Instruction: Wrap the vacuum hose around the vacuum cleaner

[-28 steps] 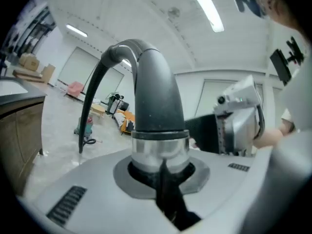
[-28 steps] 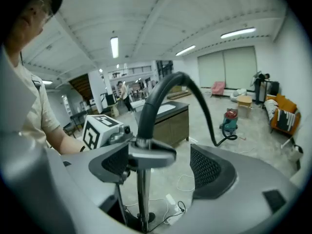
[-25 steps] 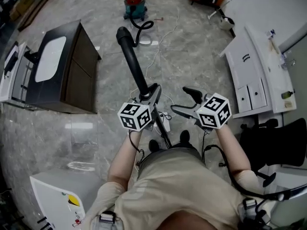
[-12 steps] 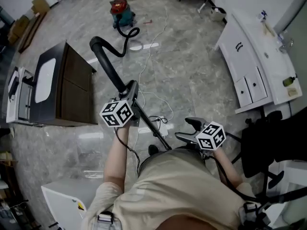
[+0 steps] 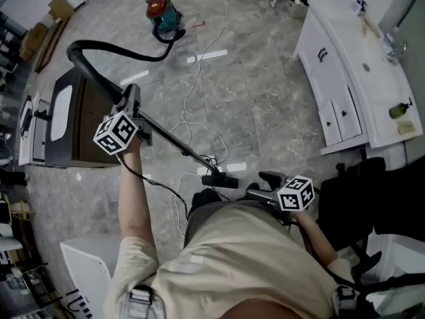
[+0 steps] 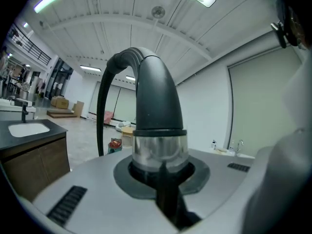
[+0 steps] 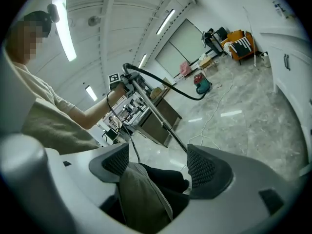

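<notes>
The small red and teal vacuum cleaner stands on the floor far ahead, also visible as the vacuum cleaner. Its black hose arcs from it to a curved black handle. My left gripper is raised at the left, shut on the chrome collar of that handle. The thin black wand slants down to a floor nozzle by the person's feet. My right gripper hangs low near the body, open, with only a trouser leg beyond its pads.
A dark vanity with a white basin stands at the left. A white counter with cupboards runs along the right. A white cable trails over the marble floor. A black chair sits at the right, a white unit at lower left.
My left gripper has swung left and upward with the handle, drawing the hose into a long arc. My right gripper has dropped back toward the person's right side.
</notes>
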Tool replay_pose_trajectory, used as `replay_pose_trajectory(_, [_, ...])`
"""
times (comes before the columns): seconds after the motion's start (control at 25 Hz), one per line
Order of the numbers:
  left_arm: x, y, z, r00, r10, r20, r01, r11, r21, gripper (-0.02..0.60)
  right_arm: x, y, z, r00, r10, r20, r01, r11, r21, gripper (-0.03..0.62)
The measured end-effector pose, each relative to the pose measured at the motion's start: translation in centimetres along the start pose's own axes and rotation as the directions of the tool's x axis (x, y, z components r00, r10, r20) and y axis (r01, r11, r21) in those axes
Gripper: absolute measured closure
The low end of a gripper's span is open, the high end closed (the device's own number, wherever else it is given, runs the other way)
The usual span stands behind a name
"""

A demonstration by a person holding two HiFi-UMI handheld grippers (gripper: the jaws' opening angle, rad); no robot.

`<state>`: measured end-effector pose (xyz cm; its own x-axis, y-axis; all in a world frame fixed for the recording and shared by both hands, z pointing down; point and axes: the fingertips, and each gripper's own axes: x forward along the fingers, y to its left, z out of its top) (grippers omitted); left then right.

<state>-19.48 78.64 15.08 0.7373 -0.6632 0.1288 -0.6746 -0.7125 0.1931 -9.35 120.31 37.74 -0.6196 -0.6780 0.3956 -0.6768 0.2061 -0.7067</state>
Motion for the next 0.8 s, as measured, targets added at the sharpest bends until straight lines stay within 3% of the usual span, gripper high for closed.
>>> replay_pose_trajectory(0.16, [1.3,-2.2,1.1,0.998,0.040,0.047,-0.039,0.999,-0.015,0.526,-2.1,-2.2,0.8,1.000,0.002,-0.001,-0.002,1.000,0.029,0.221])
replay_pose_trajectory(0.32, [2.8,-2.2,0.0,0.995,0.087,0.045,-0.082,0.992,-0.093,0.526,-1.9,-3.4,2.1,1.000,-0.008,-0.006,0.008,1.000,0.019,0.221])
replay_pose_trajectory(0.6, [6.9,0.0,-4.4,0.992,0.126,0.027,-0.112,0.947,-0.300,0.528,-1.4,-7.4,4.5,1.000,-0.017,-0.024,0.019,0.996,0.083,0.221])
replay_pose_trajectory(0.8, [11.3,3.5,-5.4,0.987,0.158,0.016,-0.140,0.911,-0.387,0.528,0.1,-11.8,9.0,0.997,-0.052,-0.056,0.060,0.989,0.139,0.221])
